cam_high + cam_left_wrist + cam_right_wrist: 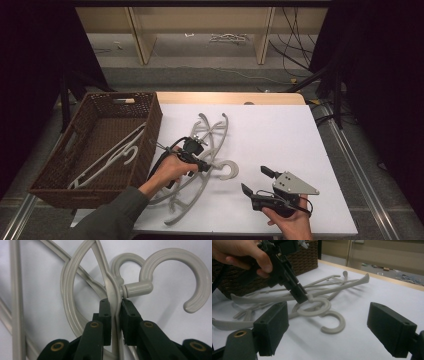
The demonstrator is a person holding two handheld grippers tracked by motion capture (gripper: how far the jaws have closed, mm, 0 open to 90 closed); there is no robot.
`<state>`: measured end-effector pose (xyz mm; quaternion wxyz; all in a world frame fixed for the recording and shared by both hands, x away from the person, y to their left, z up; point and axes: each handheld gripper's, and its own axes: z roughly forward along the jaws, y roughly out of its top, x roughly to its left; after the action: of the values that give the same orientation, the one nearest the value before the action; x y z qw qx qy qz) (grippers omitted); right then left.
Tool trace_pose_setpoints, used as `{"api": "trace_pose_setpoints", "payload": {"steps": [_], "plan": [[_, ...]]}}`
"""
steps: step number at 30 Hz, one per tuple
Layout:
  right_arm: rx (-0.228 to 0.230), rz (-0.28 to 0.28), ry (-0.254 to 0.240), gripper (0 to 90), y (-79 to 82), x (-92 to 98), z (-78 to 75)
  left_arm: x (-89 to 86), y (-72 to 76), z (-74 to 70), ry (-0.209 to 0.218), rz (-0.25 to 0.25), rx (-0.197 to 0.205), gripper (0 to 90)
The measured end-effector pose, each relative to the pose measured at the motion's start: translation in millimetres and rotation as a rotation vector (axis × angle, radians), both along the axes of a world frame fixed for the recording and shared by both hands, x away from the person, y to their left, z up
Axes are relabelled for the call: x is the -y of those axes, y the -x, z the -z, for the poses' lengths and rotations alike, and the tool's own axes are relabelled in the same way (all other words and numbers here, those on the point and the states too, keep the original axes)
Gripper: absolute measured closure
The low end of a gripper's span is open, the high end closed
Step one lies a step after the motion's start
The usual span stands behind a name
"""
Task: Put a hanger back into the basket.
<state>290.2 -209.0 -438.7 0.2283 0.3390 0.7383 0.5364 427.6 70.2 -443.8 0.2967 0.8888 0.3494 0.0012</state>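
Left gripper (116, 305), jaws closed on the thin neck of a grey hanger (111, 287) just below its hook (175, 272), over the white table (280, 135). No earlier picture accompanies this one. Right gripper (327, 322), jaws wide apart, nothing between them, well clear of the hangers. More hangers lie tangled beneath; their number is hard to make out. Wicker basket (150, 125) at left holds another hanger (112, 155).
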Motion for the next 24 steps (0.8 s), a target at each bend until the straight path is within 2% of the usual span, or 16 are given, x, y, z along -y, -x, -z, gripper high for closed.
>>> {"api": "trace_pose_setpoints", "payload": {"steps": [2,4,5,7,8,9,11,13,17,20,21,24], "plan": [[0.033,0.005,0.006,18.4,-1.4,0.8,-0.3,-3.3,-0.9,-3.4,0.012,-0.003,0.0,80.0],[0.001,0.007,0.016,18.4,0.4,0.8,-0.9,-6.6,-1.8,-6.8,0.024,-0.011,0.004,80.0],[-0.004,0.005,0.014,18.4,0.4,0.4,-0.6,-8.5,-2.5,-8.5,0.039,-0.018,-0.007,80.0],[0.006,0.0,-0.004,18.4,-0.3,-0.1,-0.2,-11.2,-3.2,-10.8,0.082,-0.042,-0.016,80.1],[0.018,0.002,0.001,18.4,-1.0,0.3,-0.3,-14.0,-4.6,-12.7,0.071,-0.027,-0.014,80.1],[-0.004,0.006,0.019,18.4,0.6,1.1,-1.4,-15.2,-4.5,-13.9,0.094,-0.046,-0.014,80.1],[-0.003,0.004,0.015,18.4,0.4,0.3,-0.7,-17.9,-5.3,-15.8,0.134,-0.061,-0.028,80.1],[0.004,-0.002,-0.004,18.4,-0.4,-0.3,-0.2,-19.0,-5.2,-19.2,0.209,-0.107,-0.045,80.1],[-0.003,0.006,0.013,18.4,0.3,0.3,-0.7,-23.0,-5.4,-26.7,0.245,-0.122,-0.047,80.2],[0.0,0.006,0.012,18.4,-0.1,0.3,-0.9,-26.3,-4.1,-35.8,0.309,-0.133,-0.058,80.2],[-0.001,0.005,0.014,18.4,-0.1,0.3,-0.6,-26.9,-2.1,-41.1,0.314,-0.132,-0.05,80.2],[-0.002,0.002,0.004,18.4,0.0,0.0,-0.7,-28.3,2.2,-51.1,0.371,-0.125,-0.05,80.2]]}}
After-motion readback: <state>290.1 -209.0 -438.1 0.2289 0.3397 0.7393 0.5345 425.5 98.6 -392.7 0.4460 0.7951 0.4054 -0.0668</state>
